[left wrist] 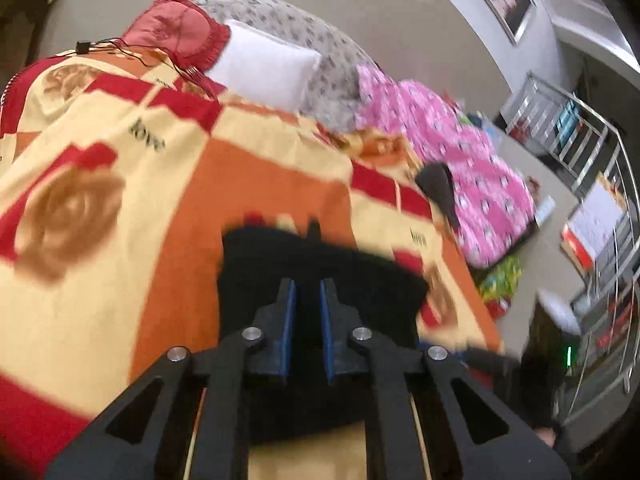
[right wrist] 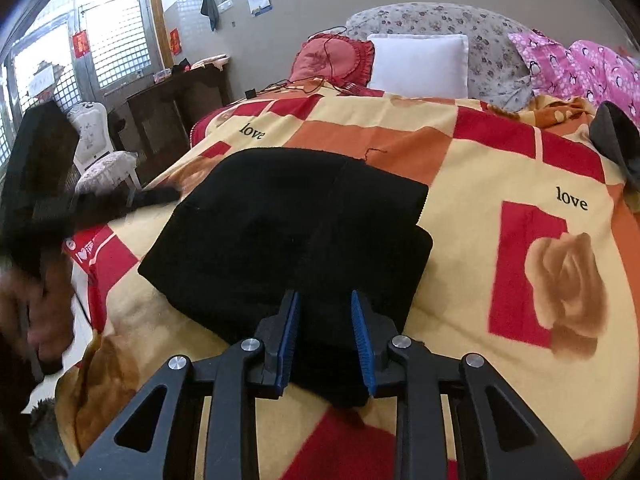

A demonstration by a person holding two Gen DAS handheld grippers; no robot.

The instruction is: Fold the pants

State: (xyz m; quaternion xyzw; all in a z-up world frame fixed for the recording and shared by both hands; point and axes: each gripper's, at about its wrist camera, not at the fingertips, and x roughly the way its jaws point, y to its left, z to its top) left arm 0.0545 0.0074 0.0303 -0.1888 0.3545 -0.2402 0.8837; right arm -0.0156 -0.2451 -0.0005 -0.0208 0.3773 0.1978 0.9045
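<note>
Bed: the blanket (right wrist: 500,168) is giving the pants a wide, flat place to be folded.
Pants: the black pants (right wrist: 288,236) are lying in a thick folded stack in the middle of the blanket, just in front of both claws.
Right claw: the right claw (right wrist: 325,304) is sitting open over the near edge, gripping nothing.
Left claw: the left claw (left wrist: 307,292) is showing a small gap, holding nothing.
Hard to see: the black cloth is hiding its folds, and the left view is blurry.
</note>
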